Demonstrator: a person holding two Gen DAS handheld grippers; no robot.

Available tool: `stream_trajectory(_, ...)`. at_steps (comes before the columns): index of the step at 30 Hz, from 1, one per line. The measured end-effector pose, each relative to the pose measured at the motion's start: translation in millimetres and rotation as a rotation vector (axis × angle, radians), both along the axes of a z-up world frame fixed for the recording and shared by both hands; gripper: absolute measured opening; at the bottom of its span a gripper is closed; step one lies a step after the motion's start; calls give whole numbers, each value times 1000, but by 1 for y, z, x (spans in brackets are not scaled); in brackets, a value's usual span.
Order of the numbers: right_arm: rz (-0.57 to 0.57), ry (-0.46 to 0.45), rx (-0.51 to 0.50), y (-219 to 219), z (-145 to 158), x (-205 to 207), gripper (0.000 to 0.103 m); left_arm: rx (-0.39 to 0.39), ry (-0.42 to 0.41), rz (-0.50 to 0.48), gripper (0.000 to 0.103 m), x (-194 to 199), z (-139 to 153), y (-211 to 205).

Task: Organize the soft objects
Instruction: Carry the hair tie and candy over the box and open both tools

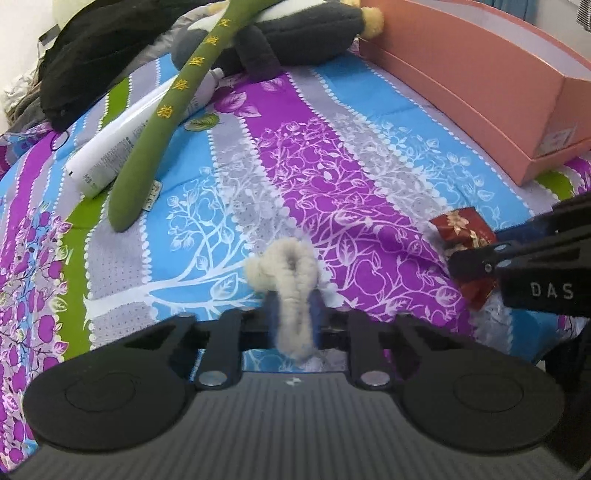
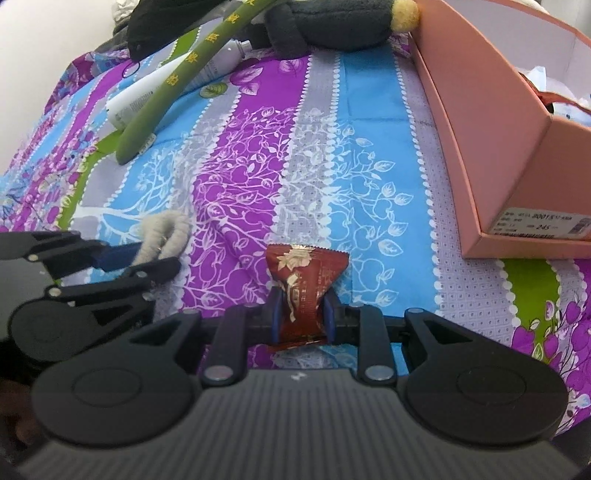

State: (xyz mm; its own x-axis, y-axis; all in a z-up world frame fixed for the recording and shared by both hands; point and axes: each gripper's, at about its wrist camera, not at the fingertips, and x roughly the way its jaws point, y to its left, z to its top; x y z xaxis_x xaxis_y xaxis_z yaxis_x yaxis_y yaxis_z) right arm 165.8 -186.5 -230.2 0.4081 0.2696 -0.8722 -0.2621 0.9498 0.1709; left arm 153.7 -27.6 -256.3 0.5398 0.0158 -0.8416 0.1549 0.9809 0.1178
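My left gripper [image 1: 293,314] is shut on a cream fuzzy loop [image 1: 291,280], held just above the patterned bedsheet [image 1: 332,147]. It also shows in the right wrist view [image 2: 162,236] at the left, where the left gripper [image 2: 129,258] pinches it. My right gripper [image 2: 303,317] is shut on a dark red foil packet [image 2: 306,288]. The packet shows in the left wrist view [image 1: 465,229] at the right, in the right gripper [image 1: 491,254]. A pink open box [image 2: 491,122] stands at the right, also seen in the left wrist view [image 1: 480,81].
A long green plush stick [image 1: 166,110] lies across a white tube [image 1: 125,144] at the back left. A dark grey plush toy [image 1: 295,33] and black fabric [image 1: 92,48] lie at the back. The box holds some light items [image 2: 561,96].
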Motion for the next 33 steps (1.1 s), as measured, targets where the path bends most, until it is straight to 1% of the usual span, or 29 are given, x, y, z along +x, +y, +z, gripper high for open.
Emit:
stream_trajectory(1, -7, 4, 9, -1, 1, 0, 27, -15, 0, 13, 12, 0, 2, 2)
stream_trajectory(3, -13, 2, 18, -3, 3, 0, 27, -53, -3, 44, 11, -2, 7, 7)
stream_trajectory(7, -7, -16, 20, -2, 10, -4, 26, -103, -16, 97, 11, -6, 21, 18)
stream_trajectory(11, 1, -45, 26, 0, 23, -7, 26, -158, -43, 129, 11, -11, 44, 26)
stream_trajectory(14, 4, -73, 37, 1, 38, -9, 26, -214, -58, 152, 11, -10, 63, 31)
stream_trajectory(17, 5, -110, 59, 2, 59, -8, 26, -250, -76, 153, 11, -6, 84, 32)
stream_trajectory(19, 12, -156, 55, 2, 76, -6, 26, -262, -86, 146, 11, -1, 98, 32)
stream_trajectory(24, -6, -250, 92, -6, 120, 3, 26, -275, -146, 113, 11, 12, 139, 27)
stream_trajectory(28, -14, -320, 105, -13, 153, 9, 26, -285, -186, 82, 11, 20, 171, 16)
stream_trajectory(33, -37, -409, 126, -29, 194, 10, 26, -317, -234, 45, 11, 25, 207, -1)
